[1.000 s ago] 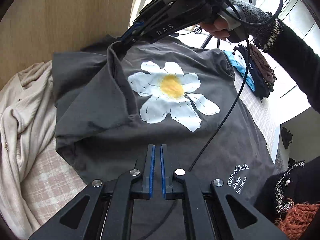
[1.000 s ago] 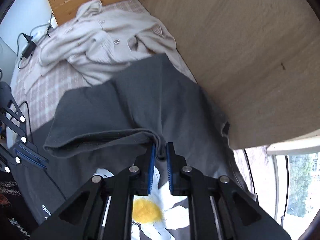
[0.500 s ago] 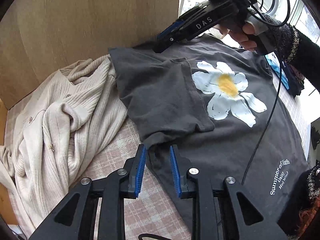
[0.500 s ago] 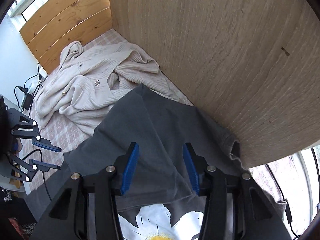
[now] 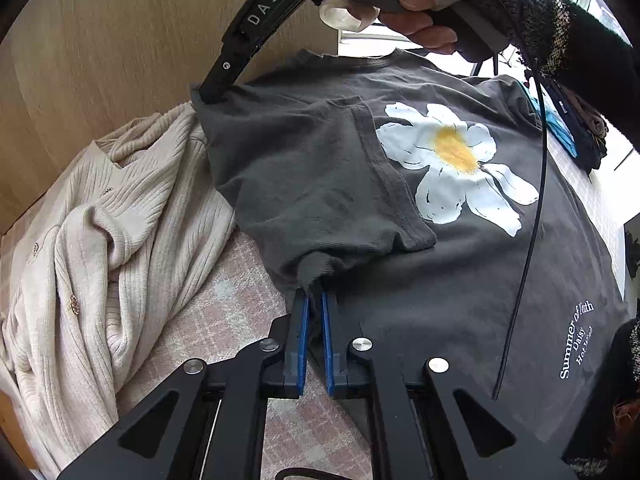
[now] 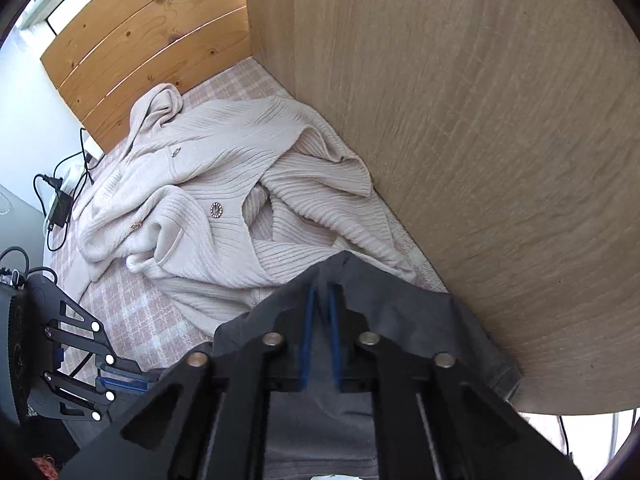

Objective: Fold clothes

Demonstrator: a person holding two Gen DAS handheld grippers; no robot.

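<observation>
Dark grey cotton T-shirt with a white-and-yellow daisy print [image 5: 400,216]: laid front-up on the pink checked bedcover [image 5: 224,312], against the pale wooden panel [image 6: 480,160]. One sleeve and side panel lie turned in over the chest, their hemmed edge just beside the flower.

Left gripper [image 5: 313,300]: its blue pads are pinched together on a bunched fold of the shirt at the lower end of the turned-in panel.

Right gripper [image 6: 320,300]: closed on the shirt's upper corner near the shoulder, cloth draped over its fingertips. We judge the two holds are there to keep the folded edge taut and straight along its length.

Cream ribbed knit cardigan with metal buttons [image 6: 224,192]: crumpled on the bedcover, just beside the shirt and touching its edge.

Stage: one side is folded in; we cannot tell whether that fold is being set down or taken up again.

Views: the left wrist camera alone shows the print, the white lettering near the hem, the neckline and the hand [image 5: 424,20] holding the right tool. The right wrist camera alone shows the slatted pine headboard [image 6: 140,48] and the whole cardigan.
</observation>
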